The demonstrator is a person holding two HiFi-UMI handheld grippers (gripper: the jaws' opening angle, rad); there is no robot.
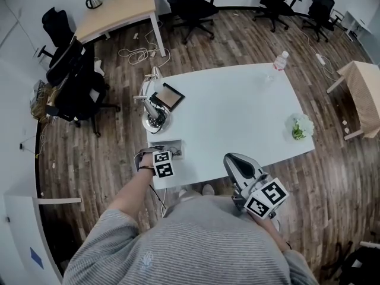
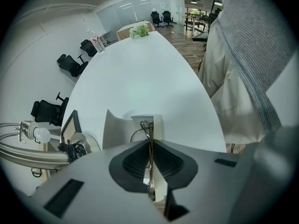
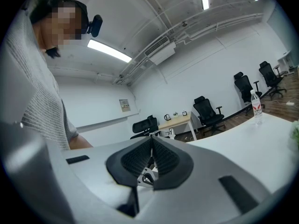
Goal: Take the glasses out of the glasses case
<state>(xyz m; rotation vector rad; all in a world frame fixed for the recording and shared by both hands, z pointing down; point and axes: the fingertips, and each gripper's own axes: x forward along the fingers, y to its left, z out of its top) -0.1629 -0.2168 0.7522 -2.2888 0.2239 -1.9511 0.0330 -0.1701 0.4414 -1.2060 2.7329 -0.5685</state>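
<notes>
The glasses (image 2: 147, 126) are pinched by their thin wire frame in the closed left hand-held gripper (image 2: 150, 148), over the white glasses case (image 2: 117, 127) at the worktop's (image 1: 237, 111) near-left corner, beside the edge. The right hand-held gripper (image 3: 152, 144) is closed on nothing, off the near edge

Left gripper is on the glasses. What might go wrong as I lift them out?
1. The left gripper is shut on only a thin metal part of the glasses, so the frame may bend or slip free.
2. The glasses case lies open near the edge of the table. The right gripper is shut, empty and away from it. With nothing holding it, the case may drag along and fall.
</notes>
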